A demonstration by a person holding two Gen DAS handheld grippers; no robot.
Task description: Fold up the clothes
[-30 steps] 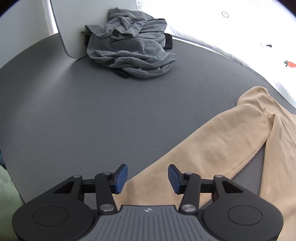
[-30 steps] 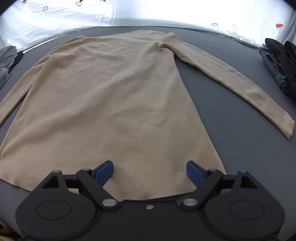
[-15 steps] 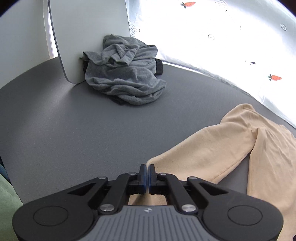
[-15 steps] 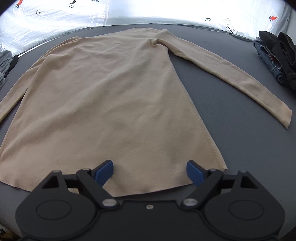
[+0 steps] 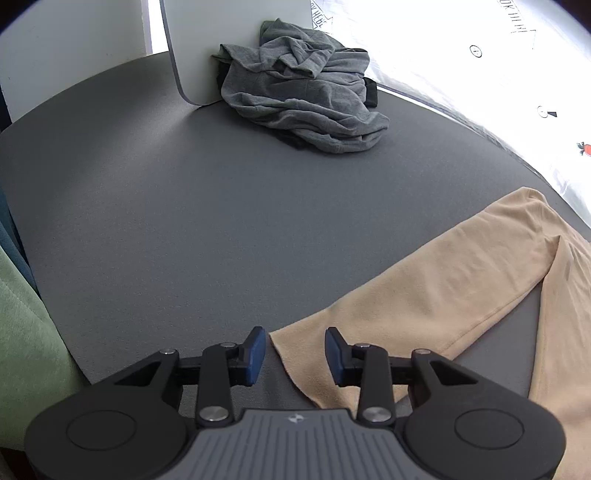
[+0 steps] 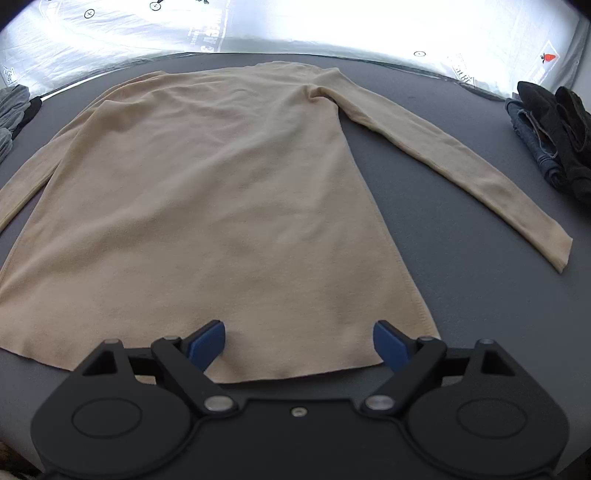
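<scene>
A beige long-sleeved shirt (image 6: 221, 206) lies spread flat on the dark grey table (image 6: 461, 258), both sleeves stretched out to the sides. My right gripper (image 6: 299, 341) hovers open over the shirt's bottom hem, nothing pressed between its blue pads. In the left wrist view, the shirt's left sleeve (image 5: 443, 280) runs toward me and its cuff end lies flat below my left gripper (image 5: 294, 356). That gripper's jaws are opening and the pads do not press the cuff, which lies between them.
A crumpled grey garment (image 5: 303, 88) lies at the table's far left against a white board (image 5: 221, 44). Folded jeans and dark clothes (image 6: 550, 144) sit at the right edge. A bright printed sheet (image 6: 295, 26) borders the far side. Green fabric (image 5: 22, 350) hangs at the left.
My left gripper shut on the sleeve cuff half a second ago, then let it go and stands partly open. The cuff now lies flatter and further left. The right gripper barely moved.
</scene>
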